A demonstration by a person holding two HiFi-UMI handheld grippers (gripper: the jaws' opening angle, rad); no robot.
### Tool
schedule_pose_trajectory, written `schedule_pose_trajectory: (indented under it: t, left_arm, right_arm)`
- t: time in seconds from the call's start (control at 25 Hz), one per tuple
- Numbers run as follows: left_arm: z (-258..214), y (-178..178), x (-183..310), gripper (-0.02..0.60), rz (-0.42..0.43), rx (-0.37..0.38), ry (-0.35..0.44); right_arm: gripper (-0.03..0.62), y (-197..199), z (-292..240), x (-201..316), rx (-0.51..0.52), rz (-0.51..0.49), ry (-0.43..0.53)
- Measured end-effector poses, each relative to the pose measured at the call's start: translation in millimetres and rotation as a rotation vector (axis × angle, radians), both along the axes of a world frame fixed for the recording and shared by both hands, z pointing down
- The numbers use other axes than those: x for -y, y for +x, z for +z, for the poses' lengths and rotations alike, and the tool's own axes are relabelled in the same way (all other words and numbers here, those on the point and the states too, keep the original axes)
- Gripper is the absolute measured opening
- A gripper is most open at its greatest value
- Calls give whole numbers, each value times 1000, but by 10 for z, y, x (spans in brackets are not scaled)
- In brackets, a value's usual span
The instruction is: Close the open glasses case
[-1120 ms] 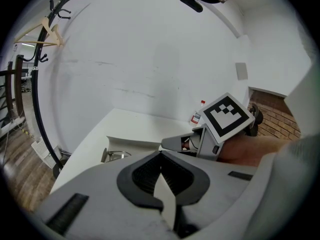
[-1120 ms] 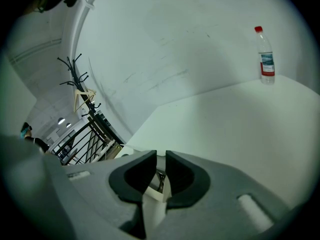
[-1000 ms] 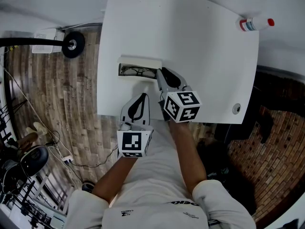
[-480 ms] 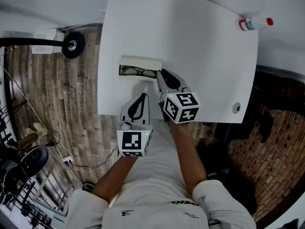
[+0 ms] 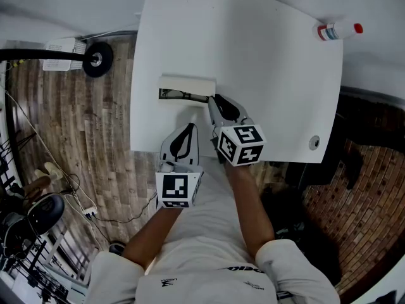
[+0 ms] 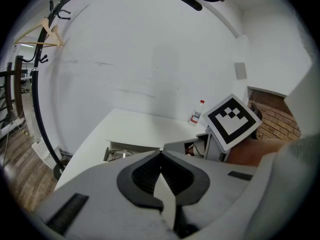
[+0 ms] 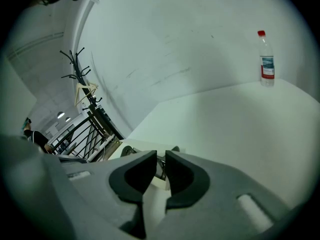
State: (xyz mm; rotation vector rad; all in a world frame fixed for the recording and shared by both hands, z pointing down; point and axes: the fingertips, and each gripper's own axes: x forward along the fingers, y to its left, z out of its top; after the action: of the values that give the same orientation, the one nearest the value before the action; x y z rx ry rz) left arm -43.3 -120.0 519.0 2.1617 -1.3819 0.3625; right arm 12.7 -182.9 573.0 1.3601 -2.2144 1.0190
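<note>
The white glasses case (image 5: 186, 82) lies near the table's front left, its lid tilted low over dark glasses (image 5: 180, 95) in a narrow opening. My right gripper (image 5: 211, 97) has its tips at the case's right end, the jaws a thin gap apart; in the right gripper view the case (image 7: 148, 146) shows just beyond the right gripper (image 7: 160, 155) and nothing is clearly held. My left gripper (image 5: 188, 126) hangs shut over the table's front edge, a little short of the case. In the left gripper view the left gripper (image 6: 161, 150) points at the case (image 6: 131, 148).
The white table (image 5: 266, 75) carries a plastic bottle (image 5: 338, 31) with a red cap at its far right corner, also in the right gripper view as the bottle (image 7: 266, 59). Wood floor and a black stand base (image 5: 96, 59) lie to the left.
The case's lid has come down further over the glasses, so the opening is narrower. The right gripper has shifted slightly at the case's right end. The left gripper has stayed still.
</note>
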Motion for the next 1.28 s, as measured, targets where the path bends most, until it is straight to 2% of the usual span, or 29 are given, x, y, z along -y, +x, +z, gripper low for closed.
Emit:
schedule_pose_trajectory:
  t: [1.28]
  left_arm:
    - [-28, -162, -73, -2, -17, 20, 10]
  right_arm:
    - [43, -28, 94, -220, -64, -15, -19]
